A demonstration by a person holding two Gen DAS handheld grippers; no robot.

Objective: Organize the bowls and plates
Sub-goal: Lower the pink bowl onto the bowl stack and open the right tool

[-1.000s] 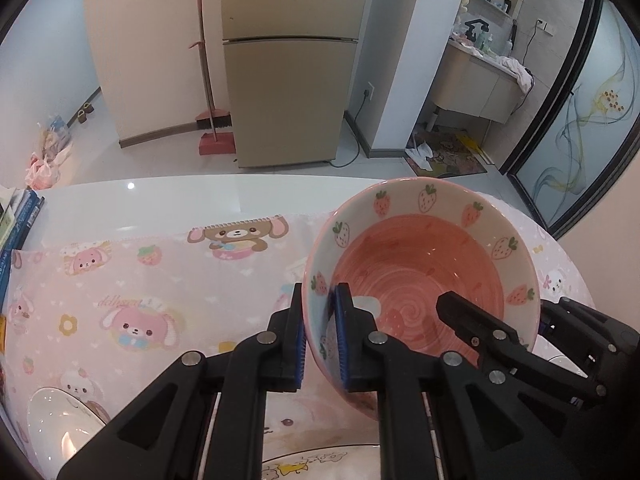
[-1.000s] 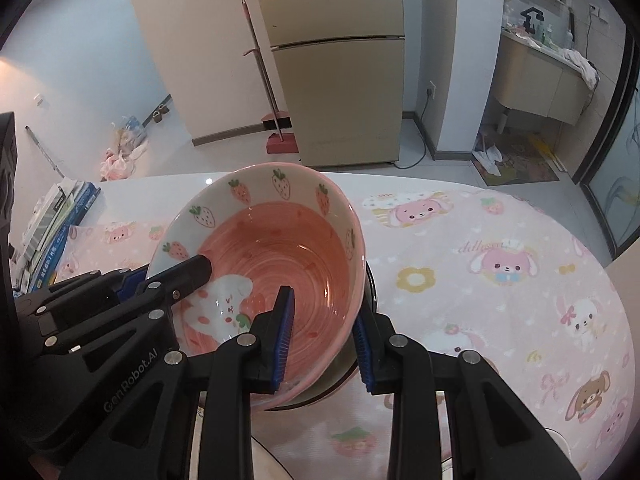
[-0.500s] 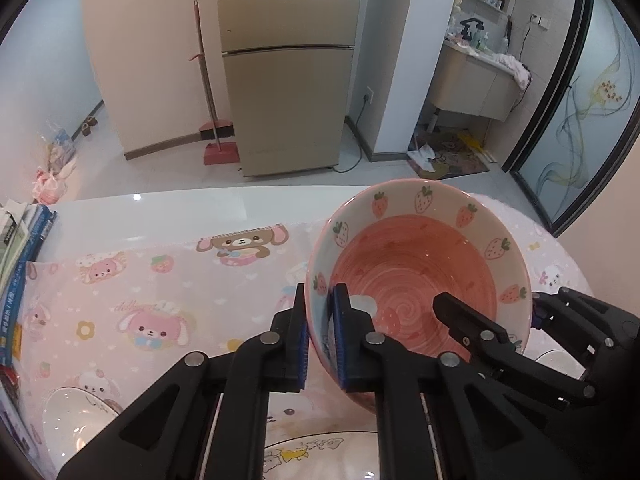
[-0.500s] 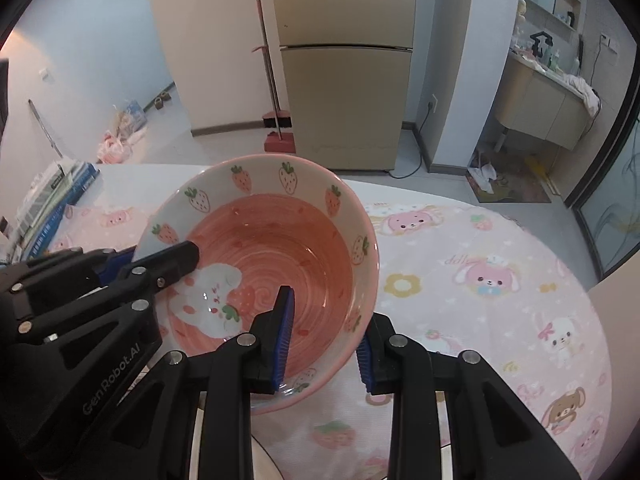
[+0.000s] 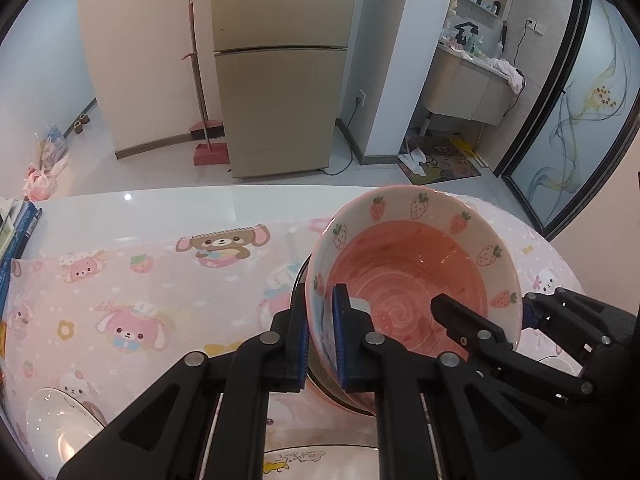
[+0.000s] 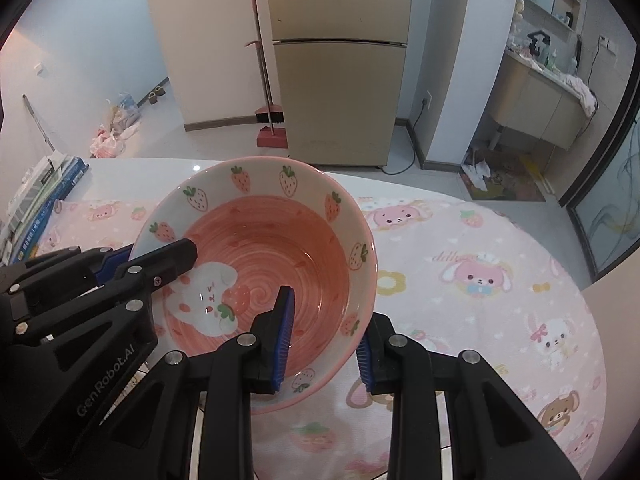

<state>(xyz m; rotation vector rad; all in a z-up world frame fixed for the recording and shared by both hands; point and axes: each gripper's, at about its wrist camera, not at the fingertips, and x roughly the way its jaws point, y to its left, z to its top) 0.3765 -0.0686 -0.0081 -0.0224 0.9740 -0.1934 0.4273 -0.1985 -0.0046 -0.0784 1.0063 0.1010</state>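
The pink strawberry bowl point(image 5: 416, 280) is held between the two grippers, tilted, just above the tabletop point(image 5: 160, 208) with its pink cartoon cloth point(image 6: 480, 280). The left gripper point(image 5: 322, 344) is closed on the bowl's left wall, one blue pad inside and one outside, and the pads press on the ceramic. The right gripper point(image 6: 324, 340) has one finger inside the bowl and one outside at the right wall. Its jaws look only partly closed, and I judge that they grip the wall, though in the right wrist view a small gap seems to remain at the inner pad, so the hold may be loose.

Under the bowl a dark rim point(image 5: 298, 292) shows, perhaps another dish, but I cannot tell what it is. A white plate point(image 5: 316, 460) with a cartoon print lies at the near edge, and a small white bowl point(image 5: 60, 424) stands on the left.

What could go wrong — the glazed wall is smooth and curved, so it can slip out of the pads if one hand moves faster than the other or twists. If one gripper opens early, the bowl could swing on the other grip and hit the dish below. A hard landing could chip the rims.
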